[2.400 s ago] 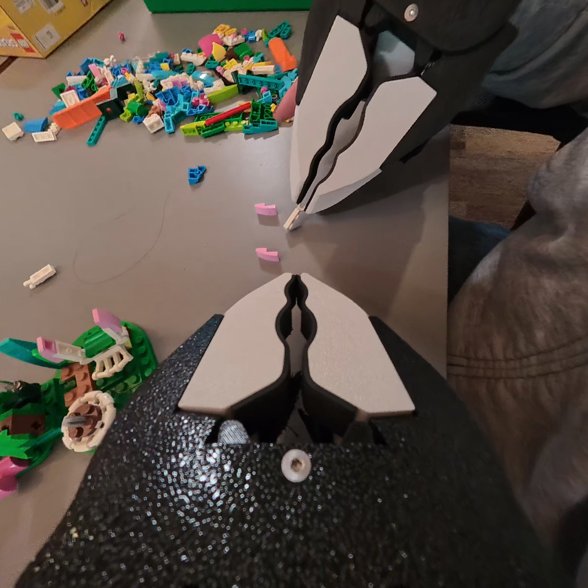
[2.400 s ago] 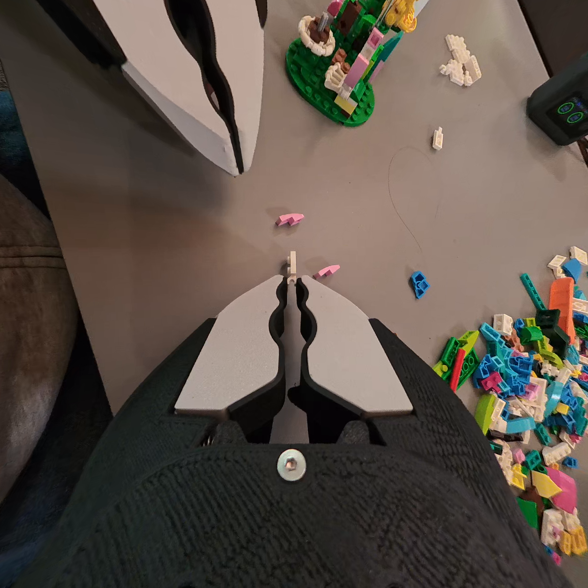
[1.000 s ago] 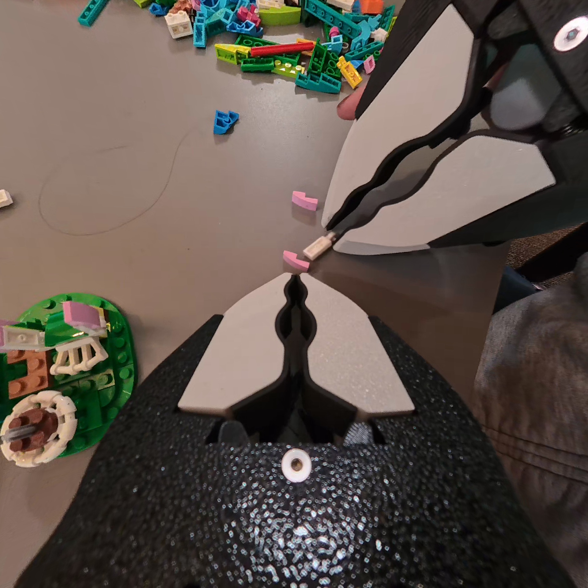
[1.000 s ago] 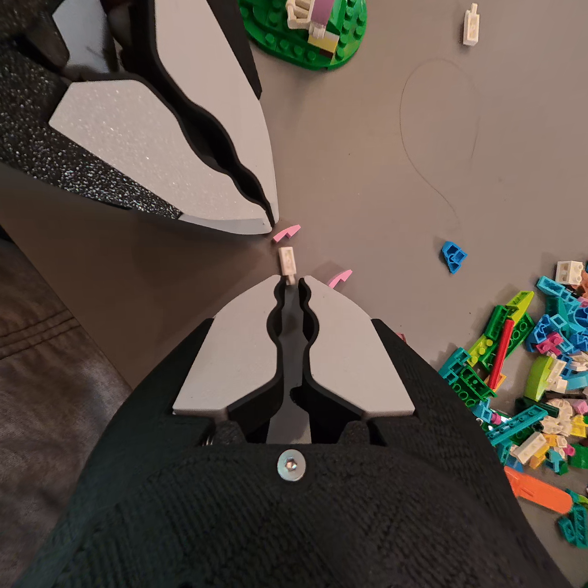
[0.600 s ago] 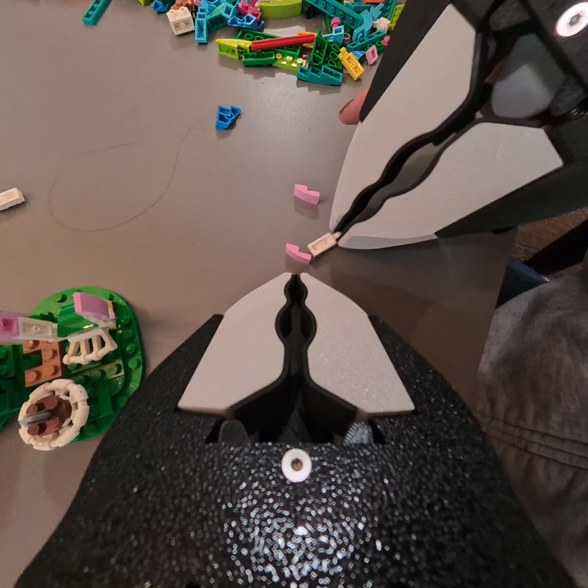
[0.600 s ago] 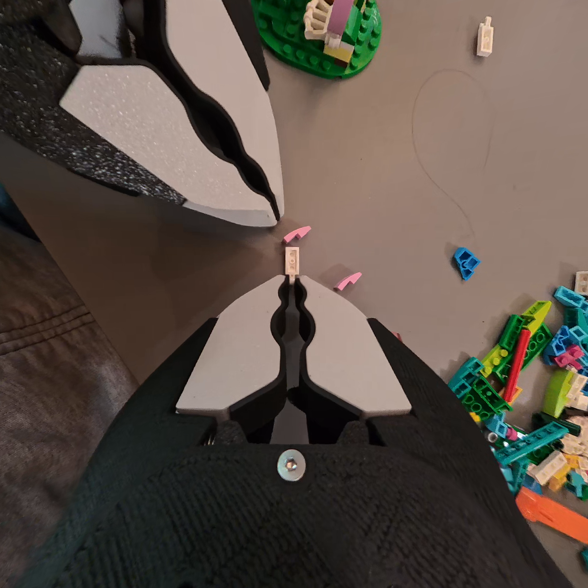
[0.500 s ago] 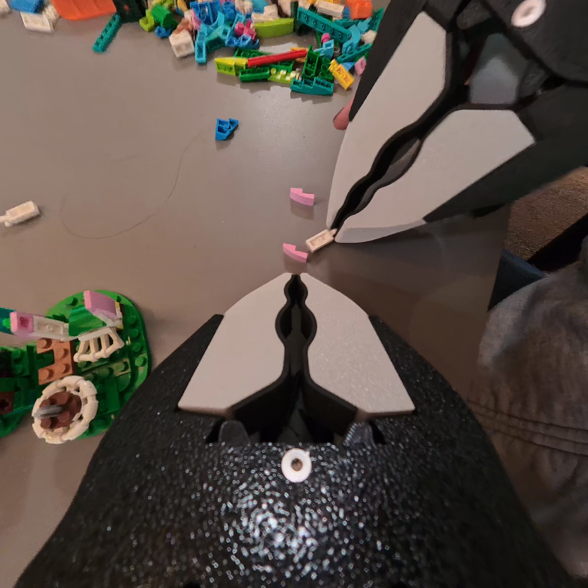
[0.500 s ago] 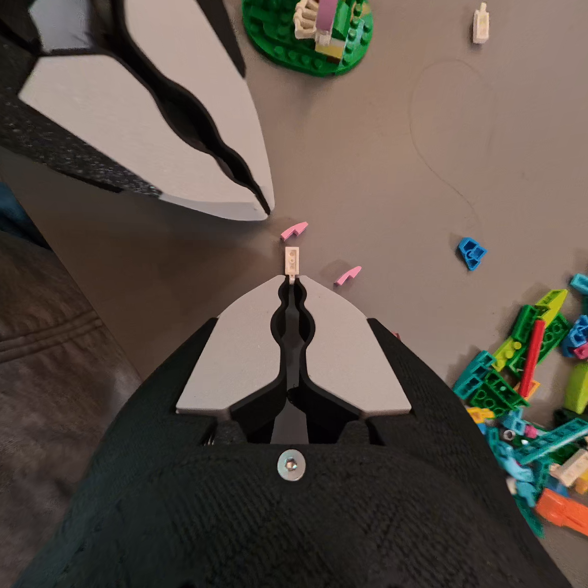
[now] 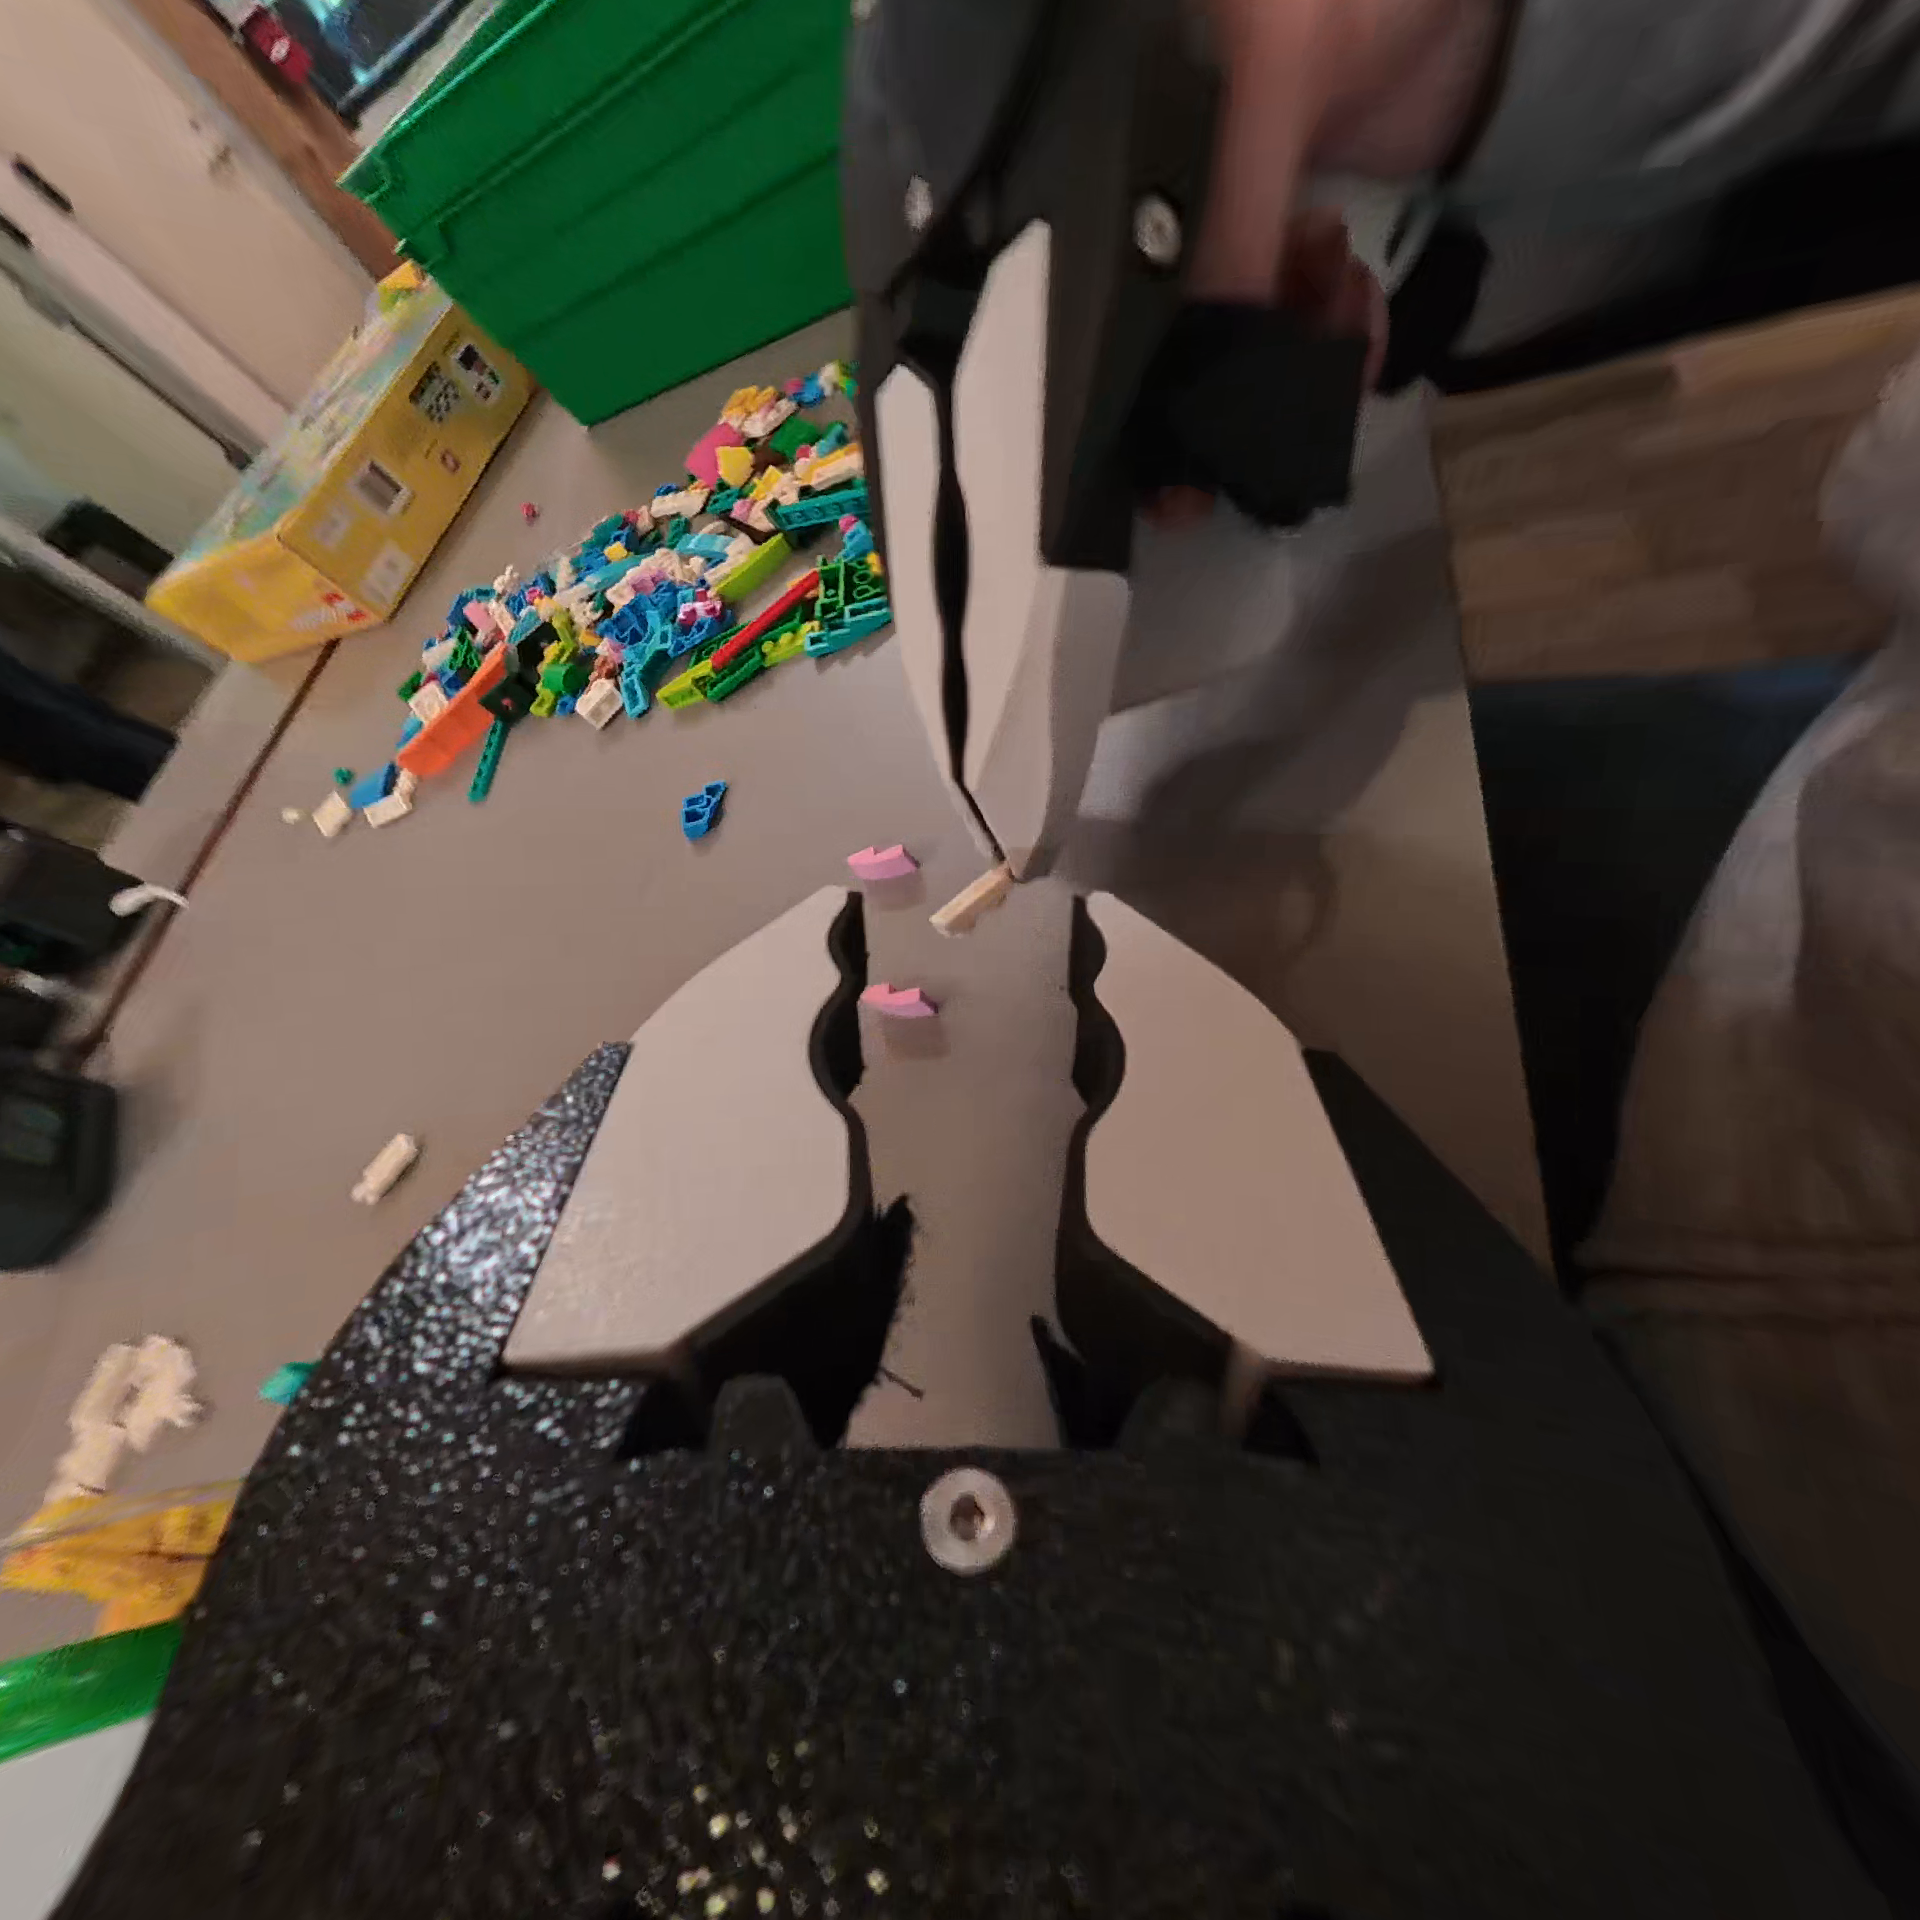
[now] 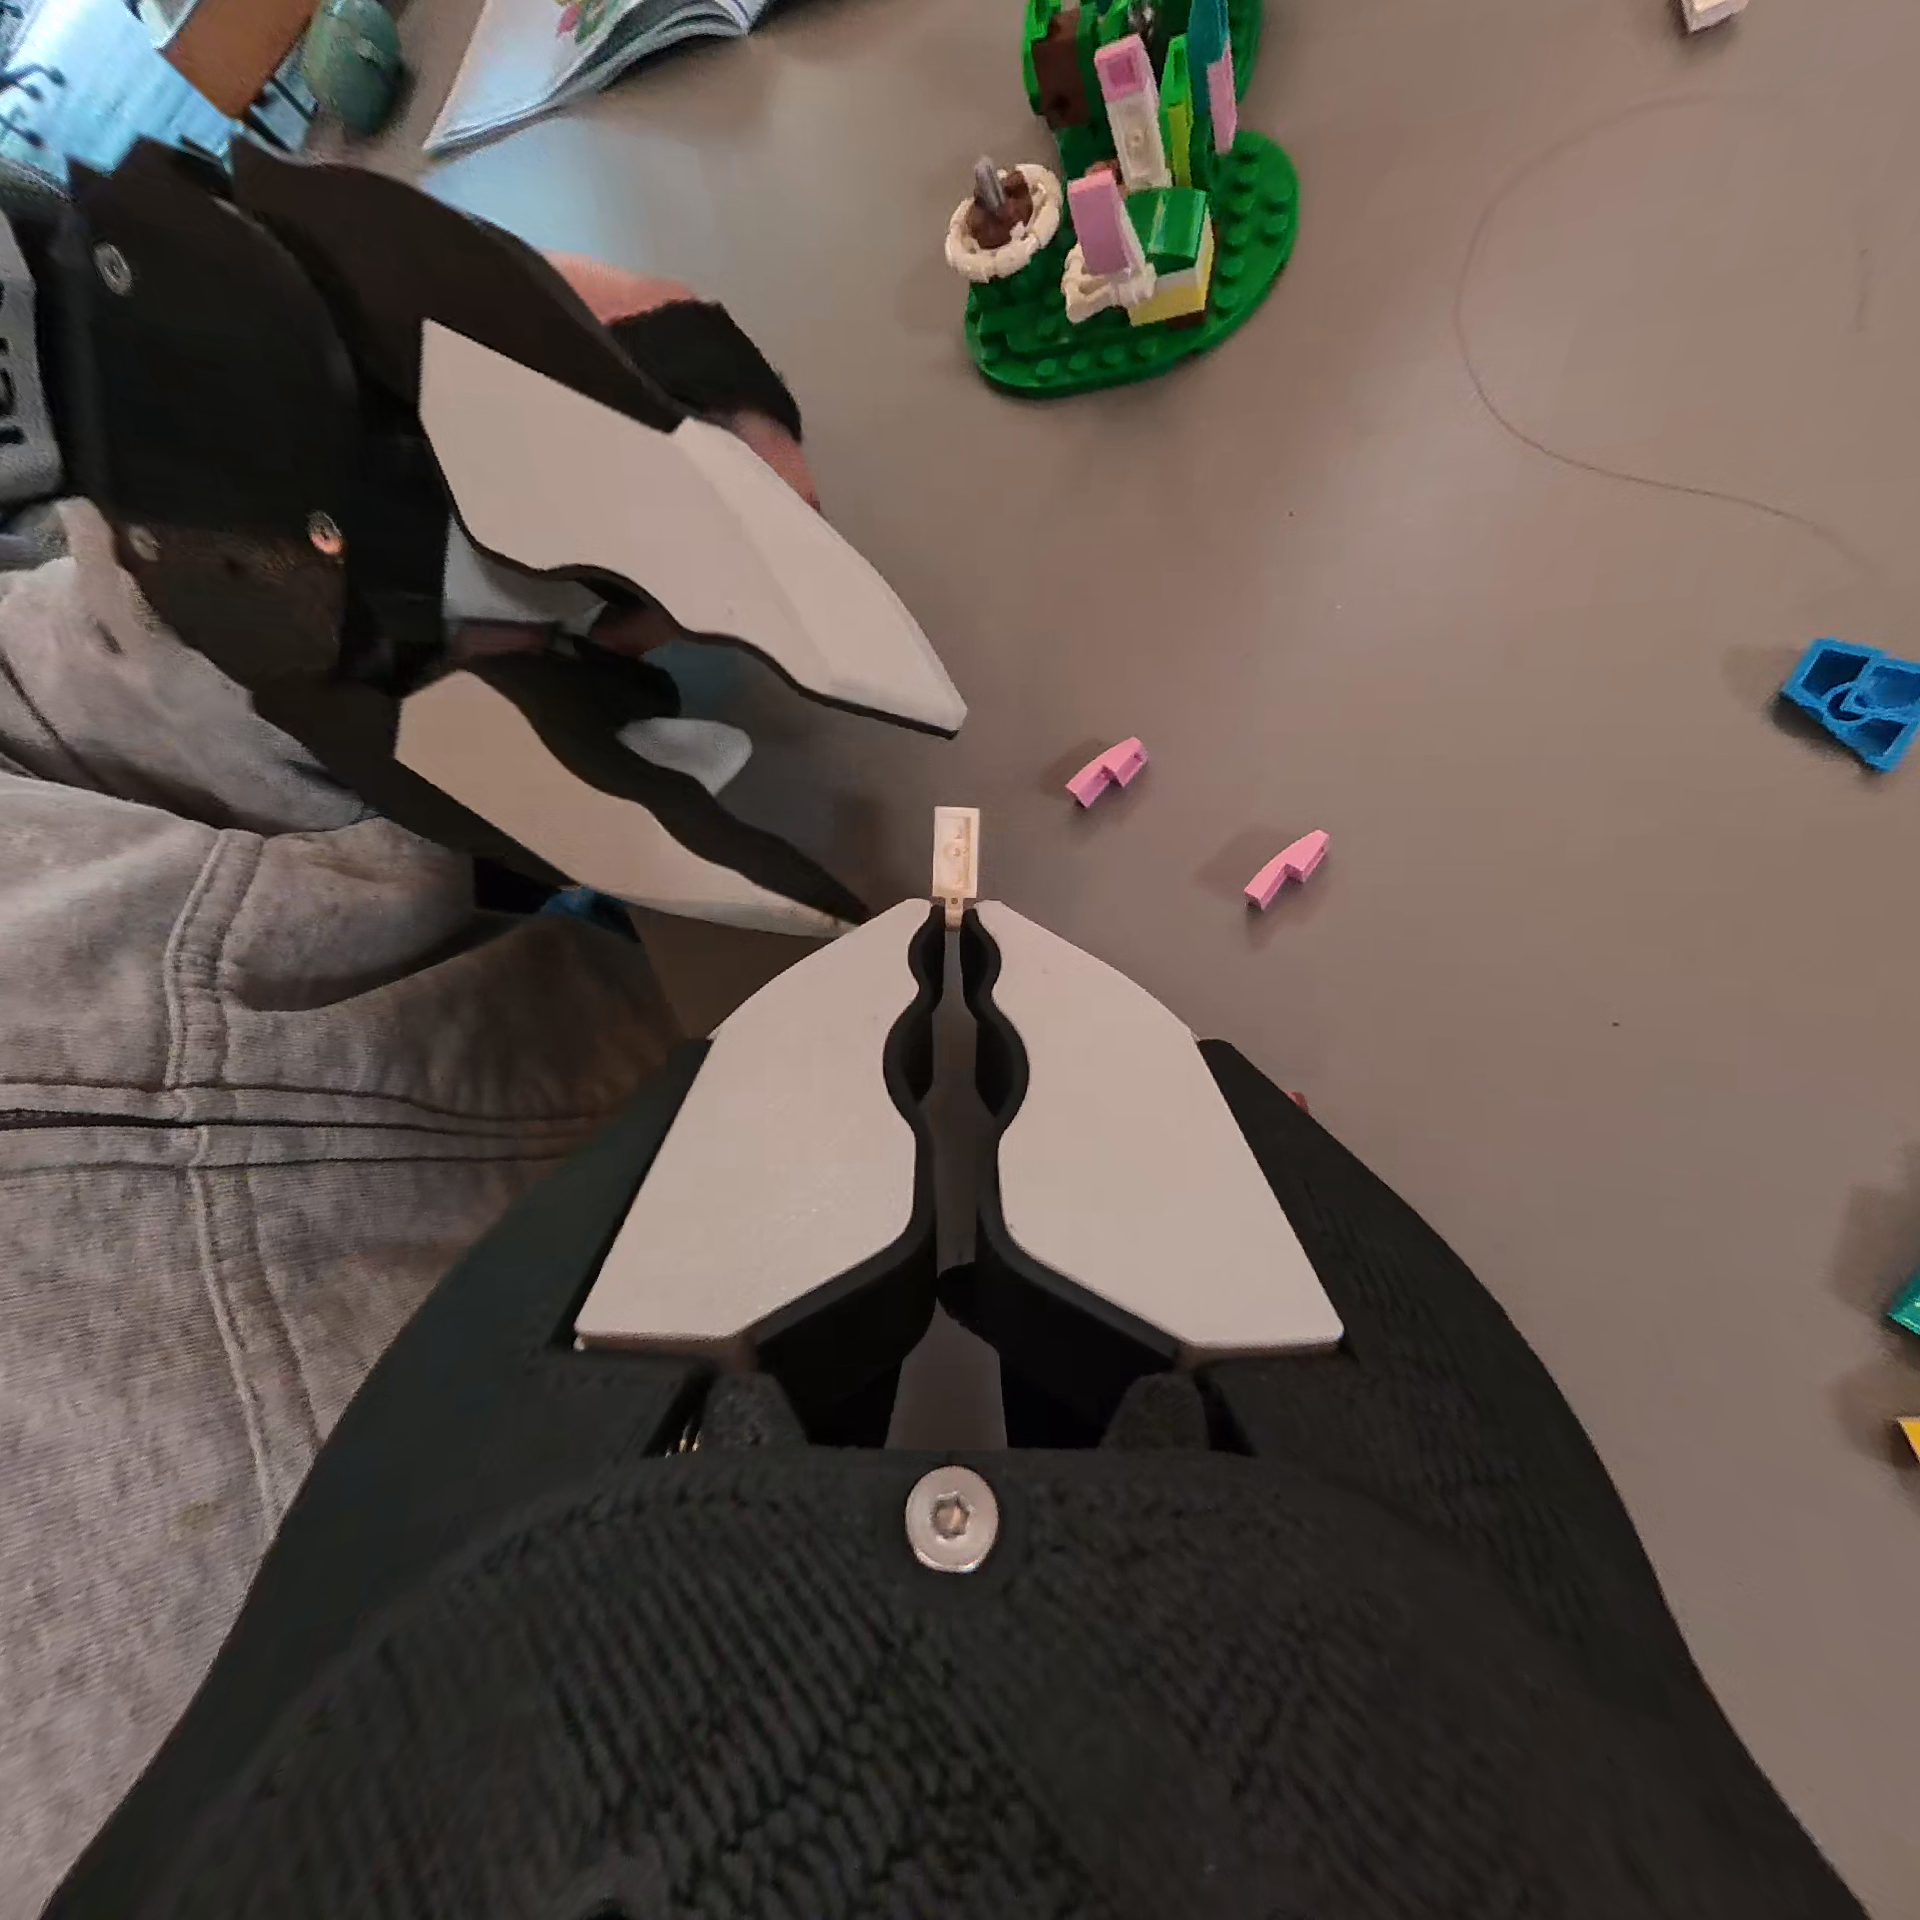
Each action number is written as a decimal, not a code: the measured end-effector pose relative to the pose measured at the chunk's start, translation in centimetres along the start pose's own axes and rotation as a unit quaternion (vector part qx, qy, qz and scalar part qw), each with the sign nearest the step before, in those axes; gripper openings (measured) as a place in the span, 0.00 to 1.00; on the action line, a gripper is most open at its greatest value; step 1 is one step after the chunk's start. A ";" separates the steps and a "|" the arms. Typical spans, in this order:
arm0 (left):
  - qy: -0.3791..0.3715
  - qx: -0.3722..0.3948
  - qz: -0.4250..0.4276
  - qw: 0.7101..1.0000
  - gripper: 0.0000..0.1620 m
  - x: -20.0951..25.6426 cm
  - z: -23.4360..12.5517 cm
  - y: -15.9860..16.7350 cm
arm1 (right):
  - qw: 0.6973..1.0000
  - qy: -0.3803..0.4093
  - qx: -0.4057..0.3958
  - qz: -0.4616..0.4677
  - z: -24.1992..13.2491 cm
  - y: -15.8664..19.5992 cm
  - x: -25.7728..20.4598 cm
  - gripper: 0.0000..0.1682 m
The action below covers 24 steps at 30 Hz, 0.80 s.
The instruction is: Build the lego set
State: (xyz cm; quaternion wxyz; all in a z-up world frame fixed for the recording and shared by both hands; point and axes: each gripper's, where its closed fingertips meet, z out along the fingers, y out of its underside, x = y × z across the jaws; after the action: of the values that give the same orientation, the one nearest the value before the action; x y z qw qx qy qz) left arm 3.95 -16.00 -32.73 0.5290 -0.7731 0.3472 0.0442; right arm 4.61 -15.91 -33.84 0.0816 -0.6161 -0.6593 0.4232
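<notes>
My right gripper (image 10: 953, 906) is shut on a small cream piece (image 10: 955, 850) by its thin end and holds it above the grey table. The same piece (image 9: 969, 900) shows in the left wrist view under the right gripper (image 9: 1006, 857). My left gripper (image 9: 966, 914) is open and empty, its jaws wide apart just short of the cream piece. It also shows in the right wrist view (image 10: 904, 821), at the left. Two small pink curved pieces (image 10: 1107, 772) (image 10: 1286, 869) lie on the table nearby. The green-base build (image 10: 1132, 229) stands farther off.
A heap of loose coloured bricks (image 9: 665, 613) lies far ahead, with a yellow box (image 9: 343, 499) and green bins (image 9: 623, 187) behind. A blue piece (image 10: 1855, 701) and a cream piece (image 9: 384, 1167) lie apart. A booklet (image 10: 582, 47) lies far left. A person's grey clothing (image 10: 156, 1091) borders the table edge. Only a small space, under 4 cm, lies between the two pairs of fingers.
My left gripper has opened wide and tilted up to a lower, flatter view across the table. The right gripper has kept its hold on the cream piece and drawn back a little.
</notes>
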 end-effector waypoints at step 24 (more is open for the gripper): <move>0.145 -0.077 -0.019 0.986 0.03 3.0 -0.8 1.7 | 0.937 0.064 -0.036 -0.341 0.8 0.8 -2.6 0.09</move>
State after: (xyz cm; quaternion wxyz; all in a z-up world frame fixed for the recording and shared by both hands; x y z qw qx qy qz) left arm 4.99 -18.53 -35.00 0.4128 -0.8162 0.4009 -0.0518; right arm 5.32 -18.61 -33.81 0.2408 -0.3828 -0.8381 0.3051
